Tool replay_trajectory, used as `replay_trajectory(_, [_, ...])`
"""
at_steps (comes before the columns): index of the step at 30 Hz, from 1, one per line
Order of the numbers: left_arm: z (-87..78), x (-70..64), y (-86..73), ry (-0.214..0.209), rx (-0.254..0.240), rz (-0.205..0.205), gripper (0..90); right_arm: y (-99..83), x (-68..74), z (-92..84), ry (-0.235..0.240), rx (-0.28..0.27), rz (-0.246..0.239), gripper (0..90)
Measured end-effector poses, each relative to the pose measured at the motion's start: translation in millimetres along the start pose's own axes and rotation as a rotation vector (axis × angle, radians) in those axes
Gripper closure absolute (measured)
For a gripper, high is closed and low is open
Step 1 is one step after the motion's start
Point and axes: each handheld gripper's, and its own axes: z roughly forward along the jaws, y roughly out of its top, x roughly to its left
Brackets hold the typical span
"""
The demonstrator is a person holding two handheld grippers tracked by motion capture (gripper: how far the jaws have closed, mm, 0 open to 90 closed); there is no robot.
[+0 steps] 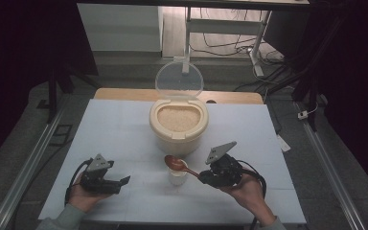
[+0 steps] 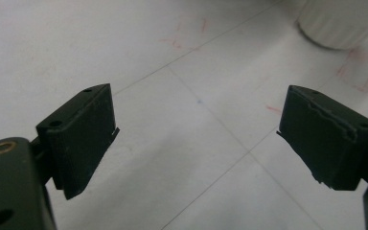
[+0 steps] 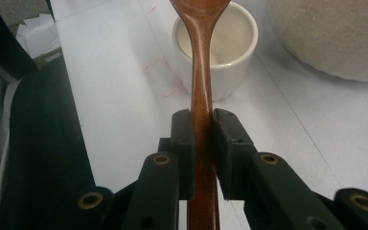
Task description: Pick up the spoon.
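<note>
1. Right now my right gripper (image 3: 202, 120) is clamped on the handle of the reddish-brown wooden spoon (image 1: 178, 166), jaws pressed flat on both sides of the shaft.
2. My left gripper (image 2: 196, 134) rests on the table left of the cup, jaws wide apart, nothing between them and nothing touched.
3. From the grip outward, the spoon's bowl hangs over the small white ceramic cup (image 1: 177, 176), at or just above its rim; I cannot tell whether any rice lies in the spoon.
4. Beyond the cup stands the round cream plastic rice bin (image 1: 178, 125), its clear lid (image 1: 179, 79) tipped up at the back and pale rice (image 1: 178, 118) filling the opening.
5. To do this step well, I judge I should keep the squeeze firm so the handle cannot roll, centre the spoon's bowl over the cup before tilting, and turn my wrist slowly so grains drop inside rather than onto the white table (image 1: 120, 129).
</note>
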Motion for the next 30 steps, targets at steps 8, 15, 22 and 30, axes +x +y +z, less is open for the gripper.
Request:
replay_trajectory(8, [-13.4, -28.6, 33.0, -0.065, -0.022, 0.130, 13.6, 4.9, 1.3, 3.9, 0.001, 0.010, -0.014, 78.8])
replay_trajectory(15, [-19.8, -48.0, 60.5, -0.120, -0.041, 0.212, 14.2, 8.4, 3.7, 7.9, 0.004, 0.016, -0.027, 78.8])
replay_trajectory(22, [-9.0, -64.8, 83.2, -0.181, -0.030, 0.266, 15.2, 13.8, 6.6, 13.7, 0.008, 0.025, -0.044, 78.8])
replay_trajectory(30, [1.0, -86.6, 105.0, -0.233, -0.010, 0.373, 22.2, 17.5, 9.5, 18.5, 0.014, 0.029, -0.061, 78.8])
